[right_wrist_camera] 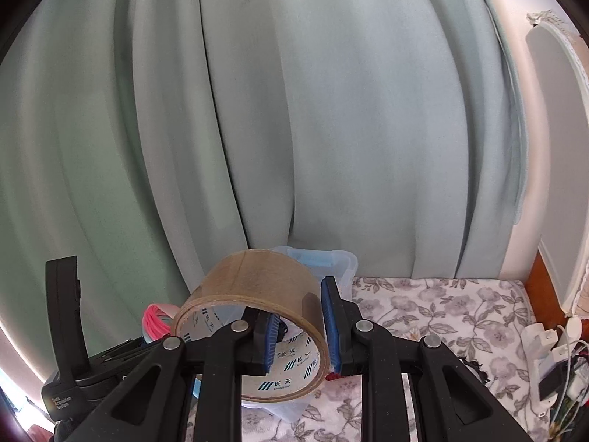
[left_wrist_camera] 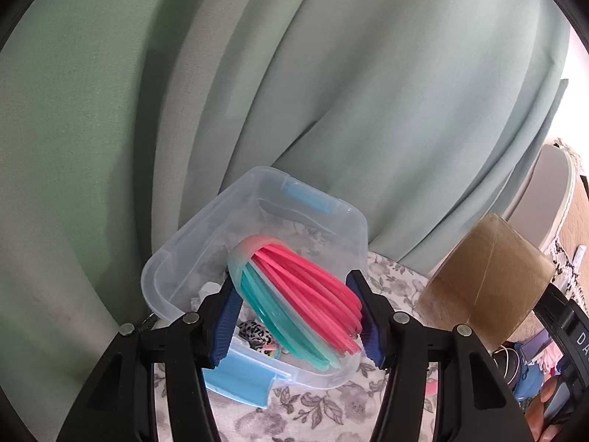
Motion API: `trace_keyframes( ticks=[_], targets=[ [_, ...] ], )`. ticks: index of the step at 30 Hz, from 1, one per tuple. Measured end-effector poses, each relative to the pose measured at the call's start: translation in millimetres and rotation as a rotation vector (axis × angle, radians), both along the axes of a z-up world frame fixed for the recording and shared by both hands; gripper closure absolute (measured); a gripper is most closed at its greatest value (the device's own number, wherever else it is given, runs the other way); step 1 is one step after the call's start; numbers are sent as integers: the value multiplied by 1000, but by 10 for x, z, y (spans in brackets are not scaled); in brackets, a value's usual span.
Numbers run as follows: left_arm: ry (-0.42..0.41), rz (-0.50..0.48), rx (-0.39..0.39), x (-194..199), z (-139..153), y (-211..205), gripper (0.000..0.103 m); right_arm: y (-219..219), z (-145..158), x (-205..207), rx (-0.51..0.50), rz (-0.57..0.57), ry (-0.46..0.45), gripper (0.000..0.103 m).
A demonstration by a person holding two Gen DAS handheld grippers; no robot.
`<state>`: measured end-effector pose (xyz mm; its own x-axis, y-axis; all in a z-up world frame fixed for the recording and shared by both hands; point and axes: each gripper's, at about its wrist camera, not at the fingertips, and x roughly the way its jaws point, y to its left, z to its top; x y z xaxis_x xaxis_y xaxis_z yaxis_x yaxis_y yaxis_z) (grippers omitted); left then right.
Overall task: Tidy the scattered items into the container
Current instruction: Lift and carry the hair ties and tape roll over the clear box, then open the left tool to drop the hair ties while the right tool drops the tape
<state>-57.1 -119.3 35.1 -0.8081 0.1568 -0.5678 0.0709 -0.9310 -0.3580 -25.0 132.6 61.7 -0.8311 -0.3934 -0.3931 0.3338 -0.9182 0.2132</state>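
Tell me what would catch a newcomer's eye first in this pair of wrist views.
The pink and teal bundle of loops, clamped in the left gripper above the clear plastic container, stands out first. Next comes the brown tape roll, pinched through its wall by the right gripper, with the pale green curtain behind everything.

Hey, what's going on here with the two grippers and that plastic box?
A person is tidying things into a clear plastic container on a floral cloth. The left gripper is clamped on a bundle of pink and teal bands over the open box. The right gripper grips a roll of brown tape by its wall, held up near the container.
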Motion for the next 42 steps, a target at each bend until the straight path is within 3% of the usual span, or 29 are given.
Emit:
trace_keyframes(
  ticks=[9, 19, 33, 42],
  targets=[
    [-30, 61, 17, -31, -111, -271, 44, -326, -162, -215, 29, 67, -57, 79],
    [-67, 62, 17, -134, -242, -292, 44, -455, -354, -448, 63, 55, -141, 79],
    [-84, 52, -6, -349, -311, -198, 45, -571, -440, -696, 92, 69, -180, 79],
    [-118, 45, -6, -386, -374, -225, 45, -653, -567, -777, 135, 103, -222, 71]
  ],
)
